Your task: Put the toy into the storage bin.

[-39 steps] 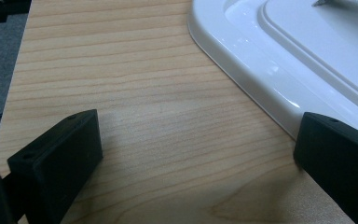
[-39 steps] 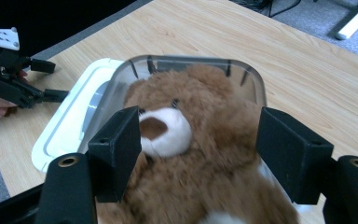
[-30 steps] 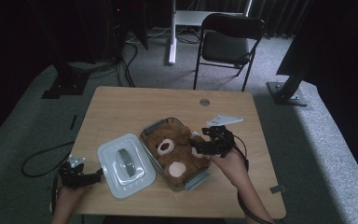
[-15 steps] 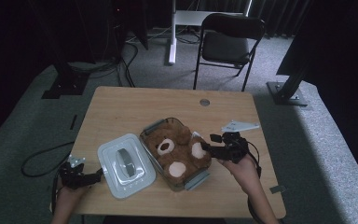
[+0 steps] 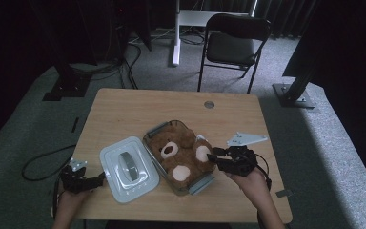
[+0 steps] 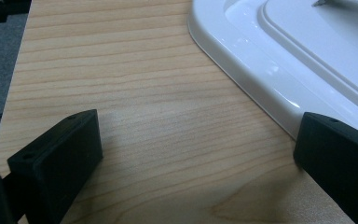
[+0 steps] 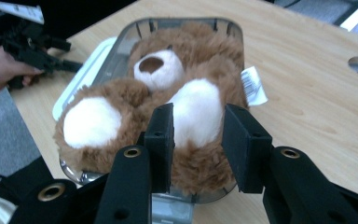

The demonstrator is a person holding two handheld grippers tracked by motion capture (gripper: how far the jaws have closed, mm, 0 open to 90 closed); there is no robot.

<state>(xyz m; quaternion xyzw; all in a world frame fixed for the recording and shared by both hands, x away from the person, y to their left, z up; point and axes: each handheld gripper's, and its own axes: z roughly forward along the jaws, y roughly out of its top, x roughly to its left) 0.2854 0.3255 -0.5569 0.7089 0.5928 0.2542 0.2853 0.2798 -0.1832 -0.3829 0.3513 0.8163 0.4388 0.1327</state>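
1. Two grippers are sitting nearest me at the table's front edge. I am holding the left gripper [image 5: 100, 178] low at the corner, its jaws spread wide and gripping nothing, one jaw tip lying right against the rim of the white lid [image 6: 279, 70] that is resting flat on the table [image 5: 124, 109].

2. I am holding the right gripper [image 7: 196, 140] just short of the teddy bear [image 5: 183, 152], jaws parted about halfway and not closed on anything — they are framing one white foot pad [image 7: 195, 112], and I cannot tell whether they are brushing the fur.

3. A little farther in, the bear is lying on its back, stuffed into the clear container [image 5: 155, 131] at mid-table, bulging above the rim, with a white tag [image 7: 254, 86] hanging over the side.

4. I am judging the bear light, soft and squashy — plush will be compressing under the jaws, so a shallow pinch of fur could slip. A deeper bite across a foot or leg looks the surest hold. The container looks light too and may be lifting along with it.

5. Farthest off, a folding chair [image 5: 236, 38] is standing beyond the table.
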